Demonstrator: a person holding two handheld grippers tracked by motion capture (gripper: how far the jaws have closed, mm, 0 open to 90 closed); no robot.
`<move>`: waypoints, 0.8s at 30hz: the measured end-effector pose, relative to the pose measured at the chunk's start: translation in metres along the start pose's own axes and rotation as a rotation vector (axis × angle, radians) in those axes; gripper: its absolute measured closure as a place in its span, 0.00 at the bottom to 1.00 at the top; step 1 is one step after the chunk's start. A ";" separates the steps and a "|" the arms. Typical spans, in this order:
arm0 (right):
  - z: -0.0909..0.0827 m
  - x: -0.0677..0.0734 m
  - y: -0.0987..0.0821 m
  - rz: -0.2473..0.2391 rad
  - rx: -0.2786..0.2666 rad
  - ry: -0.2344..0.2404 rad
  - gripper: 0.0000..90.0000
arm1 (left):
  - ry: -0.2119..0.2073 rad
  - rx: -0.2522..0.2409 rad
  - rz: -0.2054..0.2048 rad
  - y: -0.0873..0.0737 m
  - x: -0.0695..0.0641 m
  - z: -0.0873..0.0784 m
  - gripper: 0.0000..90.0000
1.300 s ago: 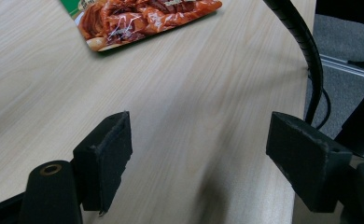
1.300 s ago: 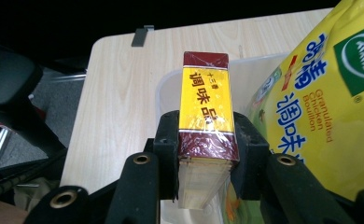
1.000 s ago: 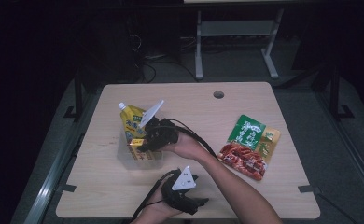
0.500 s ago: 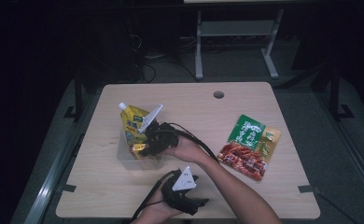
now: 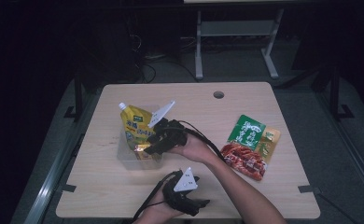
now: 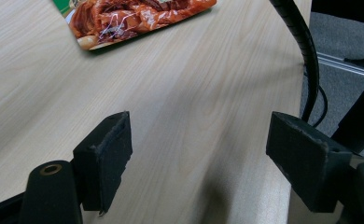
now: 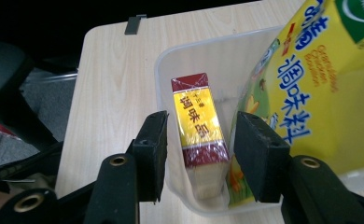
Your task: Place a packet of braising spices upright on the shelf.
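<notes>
1. Wooden table [image 5: 273, 186] is seen in a dark room.
2. Clear plastic bin [image 7: 171, 60] holds a red-and-yellow seasoning box [image 7: 199, 123] beside a yellow bouillon pouch [image 7: 311, 88].
3. Right gripper [image 7: 199, 154] has just been opening; its jaws flank the box, no longer pressed to it.
4. Left gripper [image 6: 199, 154] is spread wide and empty.

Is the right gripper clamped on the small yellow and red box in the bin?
No: in the right gripper view the right gripper has pads clear of the box, which stands in the clear bin.

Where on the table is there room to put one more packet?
Bare wood lies between the tub and the red packet, and along the far edge by the hole. The tub is crowded: a yellow pouch and a small box.
</notes>
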State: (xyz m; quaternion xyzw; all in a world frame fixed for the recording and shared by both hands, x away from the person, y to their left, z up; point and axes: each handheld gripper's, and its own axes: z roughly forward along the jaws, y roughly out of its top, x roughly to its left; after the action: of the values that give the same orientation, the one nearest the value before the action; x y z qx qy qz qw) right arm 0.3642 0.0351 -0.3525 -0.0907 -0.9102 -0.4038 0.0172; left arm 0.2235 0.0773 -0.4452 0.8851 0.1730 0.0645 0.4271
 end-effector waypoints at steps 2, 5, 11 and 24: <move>-0.005 0.000 -0.002 0.007 -0.007 0.000 0.58 | 0.000 -0.002 -0.004 0.000 0.000 0.000 0.24; -0.012 -0.001 -0.005 0.016 -0.013 -0.003 0.56 | 0.000 -0.004 -0.005 0.000 0.001 0.001 0.24; -0.029 -0.001 -0.012 0.039 -0.039 0.017 0.51 | -0.008 0.000 -0.005 0.001 0.001 0.002 0.26; -0.064 -0.008 -0.042 0.120 -0.075 -0.015 0.48 | -0.010 0.014 -0.001 0.001 0.002 0.005 0.26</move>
State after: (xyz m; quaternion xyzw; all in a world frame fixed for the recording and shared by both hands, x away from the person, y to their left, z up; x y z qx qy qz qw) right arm 0.3614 -0.0408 -0.3413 -0.1485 -0.8874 -0.4354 0.0311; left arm 0.2275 0.0735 -0.4475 0.8883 0.1717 0.0589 0.4219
